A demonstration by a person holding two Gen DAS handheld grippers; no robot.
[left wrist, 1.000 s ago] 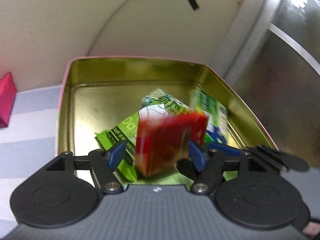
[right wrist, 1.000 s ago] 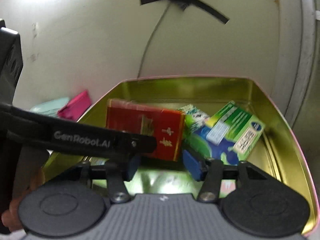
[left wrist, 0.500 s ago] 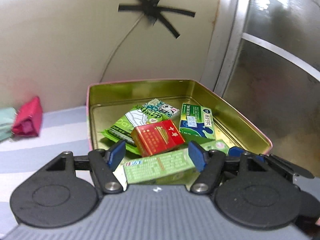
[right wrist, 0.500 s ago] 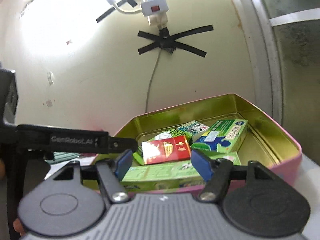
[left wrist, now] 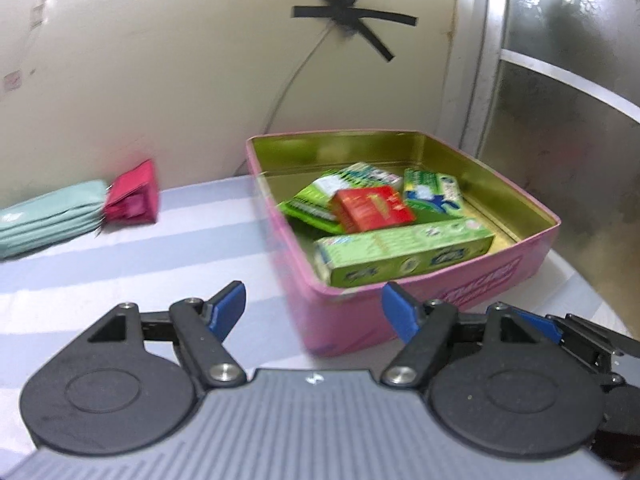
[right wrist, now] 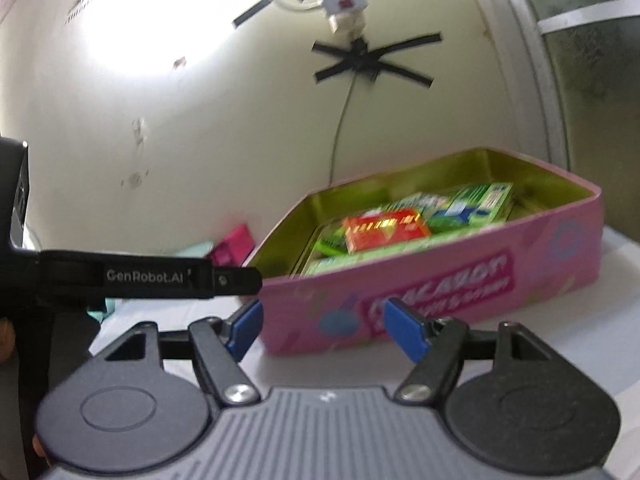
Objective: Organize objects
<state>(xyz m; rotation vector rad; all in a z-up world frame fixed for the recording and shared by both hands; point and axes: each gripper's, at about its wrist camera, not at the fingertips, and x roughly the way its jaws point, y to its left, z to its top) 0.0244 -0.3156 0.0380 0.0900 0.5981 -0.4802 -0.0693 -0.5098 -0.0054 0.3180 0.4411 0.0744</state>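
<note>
Striped cloth (left wrist: 120,264) carries the pink tin (left wrist: 432,300), boxes inside. Left gripper (left wrist: 314,312) and right gripper (right wrist: 322,330), jaws just opening, hold nothing; next likely fetching the red pouch (left wrist: 132,200).

The tin (left wrist: 440,292) sits right of centre on the tabletop (left wrist: 140,252), boxes (left wrist: 400,256) inside; a pouch (left wrist: 132,200) and folded cloth (left wrist: 48,216) lie at left.

Both wrist views face pink tin (left wrist: 460,280) near, angled downward.
</note>
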